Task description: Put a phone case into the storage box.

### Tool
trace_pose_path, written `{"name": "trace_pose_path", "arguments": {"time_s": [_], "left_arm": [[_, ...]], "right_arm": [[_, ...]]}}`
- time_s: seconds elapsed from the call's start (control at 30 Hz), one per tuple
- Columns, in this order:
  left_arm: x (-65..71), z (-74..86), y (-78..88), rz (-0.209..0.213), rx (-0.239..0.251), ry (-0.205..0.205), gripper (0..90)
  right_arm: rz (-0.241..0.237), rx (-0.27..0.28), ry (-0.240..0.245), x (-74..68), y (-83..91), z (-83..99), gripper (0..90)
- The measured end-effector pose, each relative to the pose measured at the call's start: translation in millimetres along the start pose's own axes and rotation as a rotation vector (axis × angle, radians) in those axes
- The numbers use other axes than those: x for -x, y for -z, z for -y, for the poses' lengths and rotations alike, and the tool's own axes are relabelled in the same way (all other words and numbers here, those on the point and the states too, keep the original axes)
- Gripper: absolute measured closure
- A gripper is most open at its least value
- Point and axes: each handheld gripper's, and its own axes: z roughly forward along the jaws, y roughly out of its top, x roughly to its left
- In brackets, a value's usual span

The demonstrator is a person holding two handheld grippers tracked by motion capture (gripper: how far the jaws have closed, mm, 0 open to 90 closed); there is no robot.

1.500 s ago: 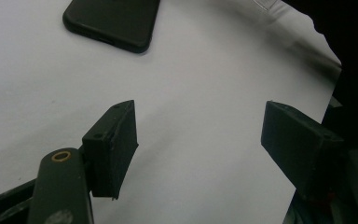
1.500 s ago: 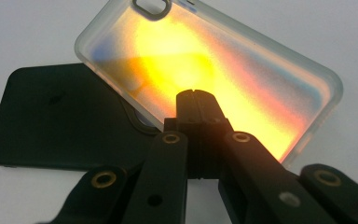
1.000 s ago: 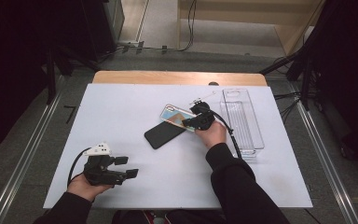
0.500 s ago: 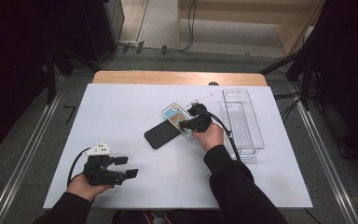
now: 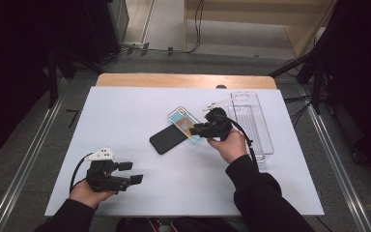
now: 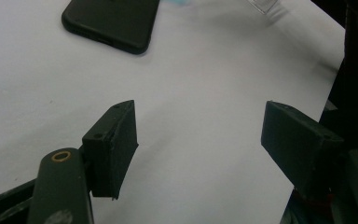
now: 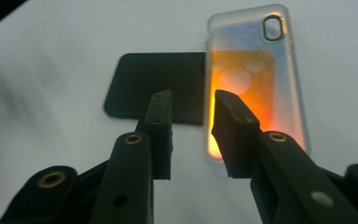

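- Right gripper (image 7: 191, 123) hung over the clear phone case (image 7: 254, 79); jaws had just been opening, nothing between them.
- Case overlapped the black phone (image 7: 161, 86).
- Left gripper (image 6: 200, 140) rested apart, empty.

No legible text, labels, brand marks, numbers or signs in any view. Black phone (image 5: 169, 138): back plain, no logo readable. Translucent phone case (image 7: 254, 79): orange and blue colouring, no lettering. Clear plastic tray (image 5: 265, 137) and white table sheet (image 5: 140, 106): unmarked.
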Motion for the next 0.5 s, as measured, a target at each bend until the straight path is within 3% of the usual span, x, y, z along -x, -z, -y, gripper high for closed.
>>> {"name": "trace_pose_path", "arguments": {"time_s": [0.23, 0.5], "left_arm": [[0.5, -0.3, -0.1, 0.001, -0.001, -0.003, 26.9], [0.7, -0.4, 1.1, 0.007, 0.006, -0.008, 26.9]], "right_arm": [[-0.039, 0.013, 0.011, -8.0, 21.5, 17.4, 46.6], [-0.099, 0.012, 0.02, -11.0, 40.8, 40.3, 39.6]]}}
